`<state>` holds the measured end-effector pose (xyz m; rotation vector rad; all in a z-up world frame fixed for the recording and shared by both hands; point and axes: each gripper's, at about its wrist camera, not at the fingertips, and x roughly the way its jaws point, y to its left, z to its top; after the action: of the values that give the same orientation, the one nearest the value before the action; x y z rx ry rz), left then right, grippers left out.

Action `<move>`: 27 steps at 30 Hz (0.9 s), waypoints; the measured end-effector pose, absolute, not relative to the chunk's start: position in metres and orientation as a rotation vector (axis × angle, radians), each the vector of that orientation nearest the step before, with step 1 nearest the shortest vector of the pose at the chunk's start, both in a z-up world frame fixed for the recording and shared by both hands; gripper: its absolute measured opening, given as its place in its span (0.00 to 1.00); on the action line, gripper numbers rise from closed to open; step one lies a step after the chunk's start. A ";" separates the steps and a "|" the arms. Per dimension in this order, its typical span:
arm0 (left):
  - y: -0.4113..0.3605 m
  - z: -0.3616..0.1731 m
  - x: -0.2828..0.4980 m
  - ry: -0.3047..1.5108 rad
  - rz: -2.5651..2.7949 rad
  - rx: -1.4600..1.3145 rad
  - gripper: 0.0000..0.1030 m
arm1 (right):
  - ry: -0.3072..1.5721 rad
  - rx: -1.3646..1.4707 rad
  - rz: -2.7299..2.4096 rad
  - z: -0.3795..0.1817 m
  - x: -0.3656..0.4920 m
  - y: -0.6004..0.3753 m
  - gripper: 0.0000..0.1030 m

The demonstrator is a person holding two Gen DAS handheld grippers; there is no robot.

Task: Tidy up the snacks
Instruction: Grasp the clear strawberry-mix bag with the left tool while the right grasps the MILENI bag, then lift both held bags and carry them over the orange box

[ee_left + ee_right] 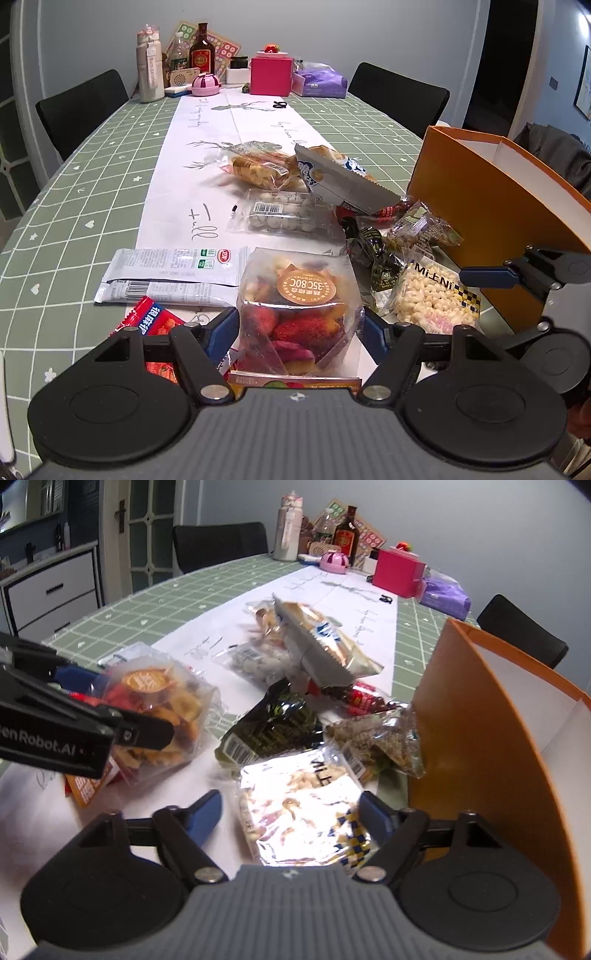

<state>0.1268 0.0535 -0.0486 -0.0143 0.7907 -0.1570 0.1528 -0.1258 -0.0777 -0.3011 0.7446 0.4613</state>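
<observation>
My left gripper [300, 326] has its blue fingers on both sides of a clear bag of dried fruit chips [299, 310] with an orange round label; the same bag shows in the right wrist view [159, 709]. My right gripper [291, 812] is open around a clear bag of white puffed snacks [303, 812], which also shows in the left wrist view [432, 295]. An orange box [480, 738] with a white inside stands open just right of the snack pile.
Other snack bags lie on the white runner: a silver packet [170, 273], a red packet [155, 321], a black-green bag [273, 723], a pack of white balls [280, 214], a blue-silver bag [340, 177]. Bottles and a pink box [271, 75] stand at the far end. Black chairs surround the table.
</observation>
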 end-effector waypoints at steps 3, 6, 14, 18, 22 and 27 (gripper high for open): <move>0.053 -0.049 0.127 0.792 -0.159 -0.016 0.81 | 0.744 -0.338 0.444 -0.081 0.156 -0.122 0.82; 0.055 -0.050 0.127 0.794 -0.166 -0.023 0.81 | 0.758 -0.352 0.440 -0.082 0.163 -0.119 0.82; 0.055 -0.049 0.127 0.793 -0.191 -0.040 0.71 | 0.775 -0.361 0.427 -0.083 0.168 -0.114 0.77; 0.055 -0.047 0.126 0.792 -0.187 -0.042 0.68 | 0.793 -0.340 0.443 -0.078 0.166 -0.116 0.75; 0.056 -0.044 0.124 0.795 -0.180 -0.048 0.63 | 0.800 -0.343 0.449 -0.073 0.160 -0.115 0.74; 0.054 -0.037 0.121 0.803 -0.178 -0.047 0.61 | 0.813 -0.341 0.468 -0.062 0.152 -0.116 0.70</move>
<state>0.1205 0.0544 -0.0375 -0.0472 0.8026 -0.1782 0.1515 -0.1163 -0.0623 -0.3410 0.8135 0.4682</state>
